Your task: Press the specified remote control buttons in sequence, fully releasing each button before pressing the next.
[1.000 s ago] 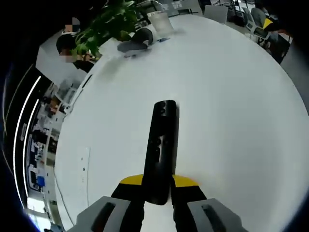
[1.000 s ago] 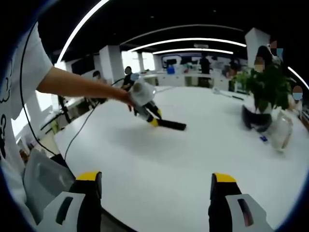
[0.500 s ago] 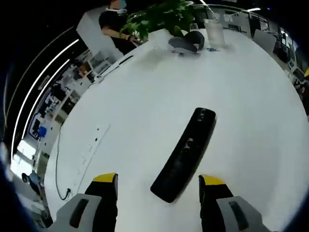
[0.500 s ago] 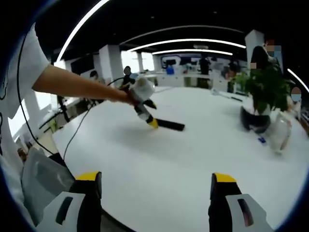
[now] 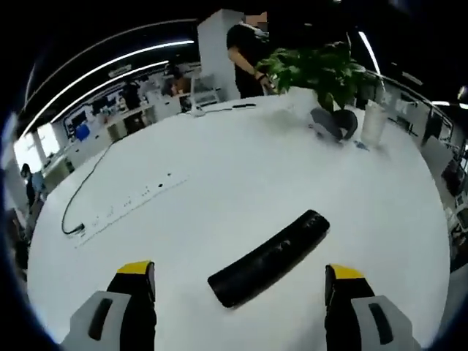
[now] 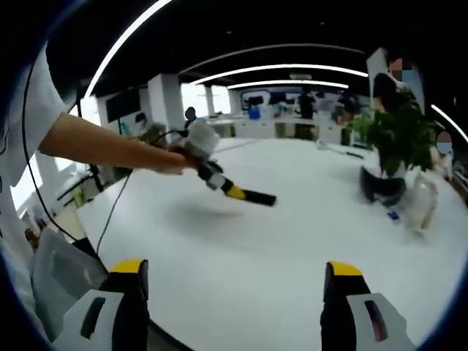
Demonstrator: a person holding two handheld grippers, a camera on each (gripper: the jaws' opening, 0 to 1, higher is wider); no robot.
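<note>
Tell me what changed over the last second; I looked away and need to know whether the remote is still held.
It is not. A second ago the left gripper was shut on the black remote; it has since opened and let go, and the remote now lies flat on the white table, apart from both fingers. The right gripper stayed open and off to the side.

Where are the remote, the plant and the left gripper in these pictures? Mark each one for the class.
remote [image 5: 269, 257]: left gripper view, middle of its black body.
plant [image 5: 316, 67]: left gripper view, its green leaves.
left gripper [image 6: 235, 193]: right gripper view, its yellow jaw tip, beside the remote.
</note>
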